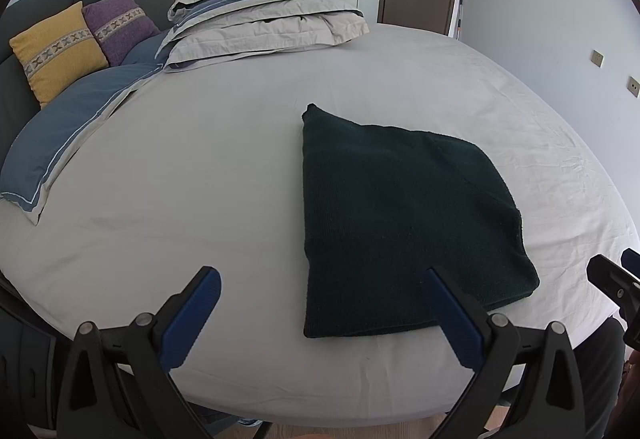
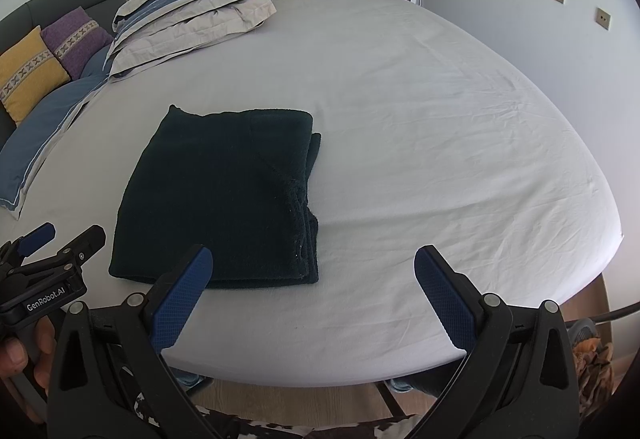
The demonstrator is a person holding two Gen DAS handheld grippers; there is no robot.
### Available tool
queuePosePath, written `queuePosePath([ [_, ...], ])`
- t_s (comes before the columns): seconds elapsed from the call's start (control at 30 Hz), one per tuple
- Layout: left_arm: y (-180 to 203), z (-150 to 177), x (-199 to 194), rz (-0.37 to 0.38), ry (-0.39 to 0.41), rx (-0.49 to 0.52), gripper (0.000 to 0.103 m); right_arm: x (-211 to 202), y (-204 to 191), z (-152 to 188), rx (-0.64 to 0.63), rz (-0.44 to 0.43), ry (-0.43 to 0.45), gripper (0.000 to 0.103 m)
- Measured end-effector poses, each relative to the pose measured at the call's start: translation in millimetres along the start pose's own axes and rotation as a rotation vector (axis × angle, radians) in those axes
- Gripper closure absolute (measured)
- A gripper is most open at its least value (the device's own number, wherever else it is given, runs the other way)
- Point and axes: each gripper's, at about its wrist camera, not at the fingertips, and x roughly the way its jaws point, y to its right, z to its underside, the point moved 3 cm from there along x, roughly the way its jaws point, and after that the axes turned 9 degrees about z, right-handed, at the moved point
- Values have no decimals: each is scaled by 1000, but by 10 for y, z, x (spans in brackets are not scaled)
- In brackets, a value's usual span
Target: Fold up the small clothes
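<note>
A dark green folded garment (image 1: 400, 223) lies flat on the white bed sheet (image 1: 200, 179), near the front edge. It also shows in the right wrist view (image 2: 216, 195), with stacked folded layers at its right edge. My left gripper (image 1: 324, 275) is open and empty, held above the bed's front edge, its right finger over the garment's near corner. My right gripper (image 2: 312, 259) is open and empty, just in front of and right of the garment. The left gripper (image 2: 60, 235) shows at the left of the right wrist view, and the right gripper (image 1: 616, 271) shows at the right edge of the left wrist view.
A folded grey and blue duvet (image 1: 260, 19) is piled at the back left. A yellow cushion (image 1: 56, 51), a purple cushion (image 1: 120, 23) and a blue pillow (image 1: 64, 135) lie at the left by the headboard. A wall (image 2: 540, 51) runs along the right.
</note>
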Motion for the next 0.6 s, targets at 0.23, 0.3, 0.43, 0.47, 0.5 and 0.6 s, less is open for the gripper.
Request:
queuePosePath([
  [0.23,0,3,1,1,-2,0,0,0,-5,2,1,-1,0,0],
  [0.3,1,2,0,1,-1,-1,0,0,-10,4,0,-1,-1,0],
  [0.43,0,0,1,1,-1,0,0,-1,-6,5,1,-1,-1,0],
  [0.47,0,0,1,0,-1,0,0,-4,-13,7,1,-2,-1,0],
  [0.5,-2,-1,1,0,-1,0,0,3,-10,9,3,-1,-2,0],
  [0.6,-6,-4,3,0,-2,0,0,2,-12,11,3,-1,-2,0],
])
